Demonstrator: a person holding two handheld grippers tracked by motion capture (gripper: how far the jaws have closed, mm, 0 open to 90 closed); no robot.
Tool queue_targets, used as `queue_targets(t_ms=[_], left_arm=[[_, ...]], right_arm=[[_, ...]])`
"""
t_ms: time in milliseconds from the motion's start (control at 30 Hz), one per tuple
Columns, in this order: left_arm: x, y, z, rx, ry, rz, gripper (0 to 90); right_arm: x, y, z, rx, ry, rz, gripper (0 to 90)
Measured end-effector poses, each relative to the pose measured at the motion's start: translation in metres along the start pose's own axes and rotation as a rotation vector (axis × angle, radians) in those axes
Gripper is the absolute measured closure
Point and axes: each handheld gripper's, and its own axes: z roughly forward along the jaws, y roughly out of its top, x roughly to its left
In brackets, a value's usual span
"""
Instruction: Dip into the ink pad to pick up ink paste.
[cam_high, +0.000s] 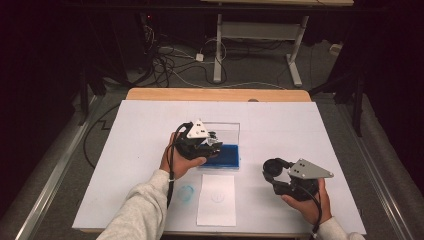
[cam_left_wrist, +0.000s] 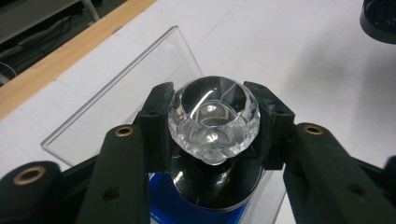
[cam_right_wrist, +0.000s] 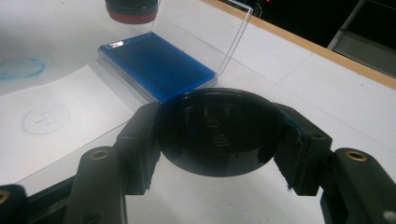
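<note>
High view: your white board (cam_high: 150, 125) carries a clear plastic case with a blue ink pad (cam_high: 224, 156), lid open, and a white paper sheet (cam_high: 216, 210) already bearing one faint round print. Your left gripper (cam_high: 210, 141) pinches a stamp with a faceted clear knob (cam_left_wrist: 213, 119) over the pad, so inking looks underway; pressing onto paper remains. Right gripper view: your right gripper (cam_right_wrist: 219, 140) clamps a round black cap (cam_right_wrist: 218, 133). Left gripper view alone reveals the knob's facets.
</note>
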Motion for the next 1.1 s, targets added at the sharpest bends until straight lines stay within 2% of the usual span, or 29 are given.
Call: queue_targets(t_ms=[300,567,833,967,1000,1100], left_arm=[[0.003,0.001,0.015,0.028,0.008,0.006,54.3],[0.006,-0.002,0.028,0.088,0.035,0.032,54.3],[0.004,-0.009,0.025,0.110,0.011,0.021,54.3],[0.004,-0.012,0.026,0.122,0.022,0.023,54.3],[0.006,-0.015,0.027,0.117,0.015,0.009,54.3],[0.006,-0.017,0.028,0.122,0.015,0.008,54.3]], right_arm=[[0.004,-0.001,0.001,0.007,0.012,-0.015,38.2],[0.006,-0.002,0.002,0.013,0.024,-0.016,38.2],[0.006,-0.004,0.003,0.025,0.030,-0.018,38.2],[0.007,-0.004,0.003,0.029,0.031,-0.022,38.2],[0.007,-0.004,0.003,0.030,0.032,-0.022,38.2],[0.007,-0.004,0.003,0.032,0.033,-0.022,38.2]])
